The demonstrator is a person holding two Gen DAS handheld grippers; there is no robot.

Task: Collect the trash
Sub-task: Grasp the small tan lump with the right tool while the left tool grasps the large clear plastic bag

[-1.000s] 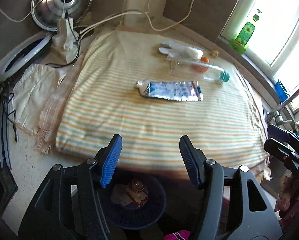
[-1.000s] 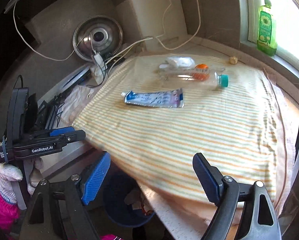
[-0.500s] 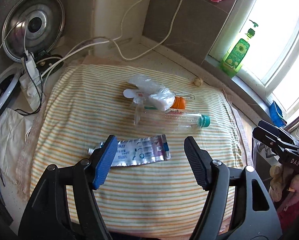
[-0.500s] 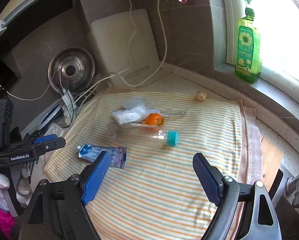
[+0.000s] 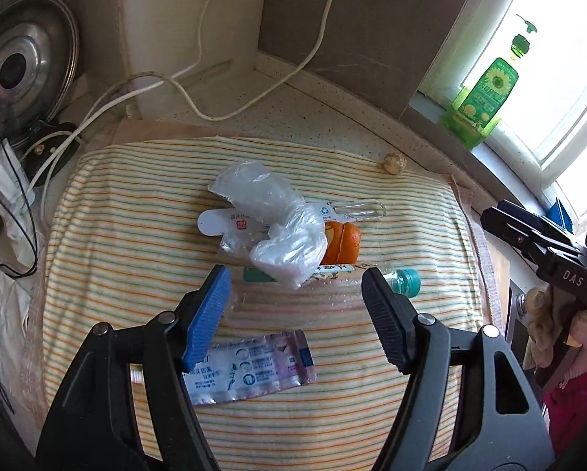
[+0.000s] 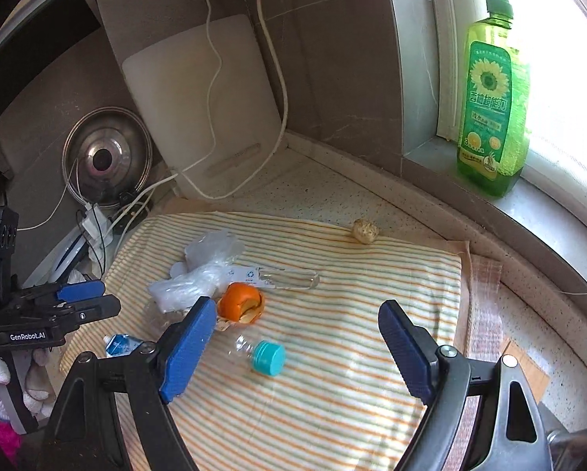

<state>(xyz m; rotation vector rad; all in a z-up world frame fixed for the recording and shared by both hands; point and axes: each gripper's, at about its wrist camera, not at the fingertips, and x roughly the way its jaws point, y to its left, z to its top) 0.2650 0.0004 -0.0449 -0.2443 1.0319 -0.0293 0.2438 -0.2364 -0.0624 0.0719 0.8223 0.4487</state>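
Observation:
Trash lies on a striped cloth [image 5: 136, 204] [image 6: 372, 274]: a crumpled clear plastic bag [image 5: 277, 227] [image 6: 199, 271], an orange peel [image 5: 342, 241] [image 6: 240, 302], a clear bottle with a teal cap [image 5: 405, 276] [image 6: 269, 357], a flattened toothpaste tube [image 5: 250, 365] [image 6: 122, 344] and a clear blister pack [image 5: 358, 210] [image 6: 289, 278]. My left gripper [image 5: 295, 316] hovers open above the bottle, with the tube just below it. Open too, my right gripper [image 6: 293, 357] hangs over the bottle cap, empty.
A small beige lump [image 5: 392, 163] [image 6: 366, 230] sits at the cloth's far edge. A green soap bottle [image 6: 489, 90] stands on the window sill. A steel lid [image 6: 103, 157], white cables [image 5: 199, 90] and a white board [image 6: 203, 110] crowd the back left wall.
Both grippers have moved forward from the counter's front edge, past a dark bin below it, to above the trash in the middle of the cloth. Both stayed open.

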